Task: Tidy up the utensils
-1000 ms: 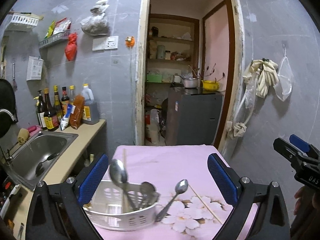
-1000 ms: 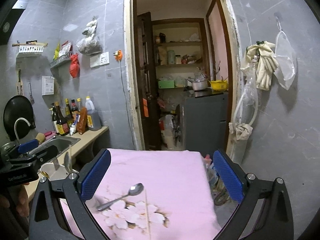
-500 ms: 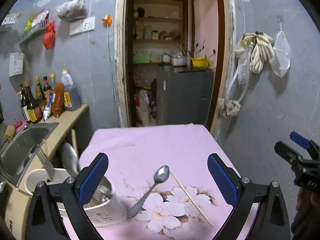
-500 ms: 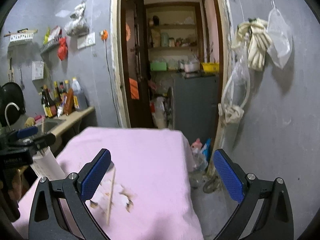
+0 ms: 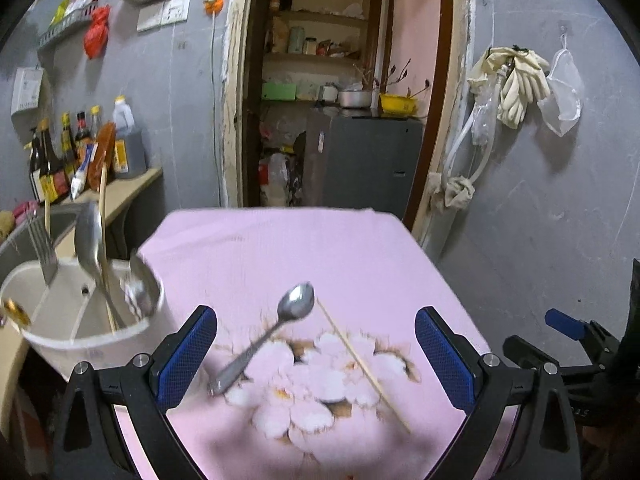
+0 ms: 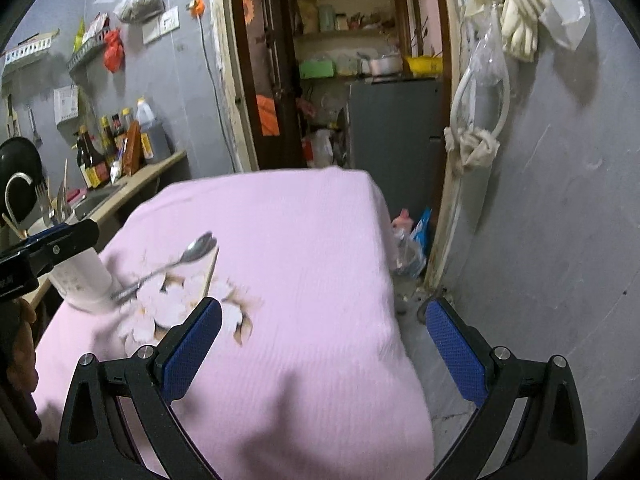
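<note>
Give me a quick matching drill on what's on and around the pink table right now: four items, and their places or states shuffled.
Items:
1. spoon
2. chopstick
3. fork
4. left gripper

States:
A. open, holding nothing
B. standing in the white holder
C. lying on the cloth, bowl toward the doorway
D. thin wooden stick lying right of the spoon

Pairs: 1-C, 2-D, 3-B, 4-A

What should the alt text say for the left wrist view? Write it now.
Open left gripper above a pink floral tablecloth, where a metal spoon and a single chopstick lie. A white utensil holder with a fork and spoons stands at left.
</note>
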### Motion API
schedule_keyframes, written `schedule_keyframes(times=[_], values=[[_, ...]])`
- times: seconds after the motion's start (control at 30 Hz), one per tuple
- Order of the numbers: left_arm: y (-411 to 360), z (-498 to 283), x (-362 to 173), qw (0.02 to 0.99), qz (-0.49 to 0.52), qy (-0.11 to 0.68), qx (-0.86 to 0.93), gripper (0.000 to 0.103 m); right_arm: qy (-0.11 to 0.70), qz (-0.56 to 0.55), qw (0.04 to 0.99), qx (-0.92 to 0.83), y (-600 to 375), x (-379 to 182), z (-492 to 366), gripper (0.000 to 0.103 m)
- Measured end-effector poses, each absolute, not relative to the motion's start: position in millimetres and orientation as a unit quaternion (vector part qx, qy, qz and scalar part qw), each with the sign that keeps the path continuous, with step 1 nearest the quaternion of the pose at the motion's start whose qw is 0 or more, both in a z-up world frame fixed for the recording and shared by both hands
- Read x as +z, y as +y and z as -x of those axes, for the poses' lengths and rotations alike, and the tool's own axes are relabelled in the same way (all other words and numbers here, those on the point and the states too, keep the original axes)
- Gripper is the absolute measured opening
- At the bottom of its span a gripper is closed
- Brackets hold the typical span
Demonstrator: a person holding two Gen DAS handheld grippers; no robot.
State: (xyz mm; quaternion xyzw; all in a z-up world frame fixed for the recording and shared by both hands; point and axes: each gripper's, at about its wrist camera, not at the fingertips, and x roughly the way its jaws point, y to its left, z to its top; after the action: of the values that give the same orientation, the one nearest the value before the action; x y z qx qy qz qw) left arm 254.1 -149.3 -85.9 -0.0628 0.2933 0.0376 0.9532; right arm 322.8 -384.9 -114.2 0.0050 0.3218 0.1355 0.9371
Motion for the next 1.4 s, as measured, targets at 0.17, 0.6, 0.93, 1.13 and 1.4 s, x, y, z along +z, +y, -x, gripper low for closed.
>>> schedule_keyframes(times=[0.17, 0.6, 0.93, 1.13, 1.4], values=[[-142, -247, -107, 0.942, 0.086, 0.321, 0.038, 0.100, 0.338, -0.002, 0.930, 0.147, -377, -130, -317, 0.098], [-112, -243, -144, 0.921, 0.126, 0.358, 0.091, 0.090, 0.367, -0.006, 0.908, 0.203, -350, -150, -311, 0.051], [-93, -254, -170, 0.904, 0.161, 0.375, 0.128, 0.060, 0.387, -0.013, 0.888, 0.249, -319, -165, -298, 0.030], [-87, -259, -181, 0.895, 0.191, 0.383, 0.126, 0.047, 0.393, 0.014, 0.881, 0.265, -302, -168, -290, 0.027], [-79, -262, -189, 0.889, 0.236, 0.369, 0.134, 0.042, 0.400, 0.029, 0.878, 0.261, -299, -169, -290, 0.021]])
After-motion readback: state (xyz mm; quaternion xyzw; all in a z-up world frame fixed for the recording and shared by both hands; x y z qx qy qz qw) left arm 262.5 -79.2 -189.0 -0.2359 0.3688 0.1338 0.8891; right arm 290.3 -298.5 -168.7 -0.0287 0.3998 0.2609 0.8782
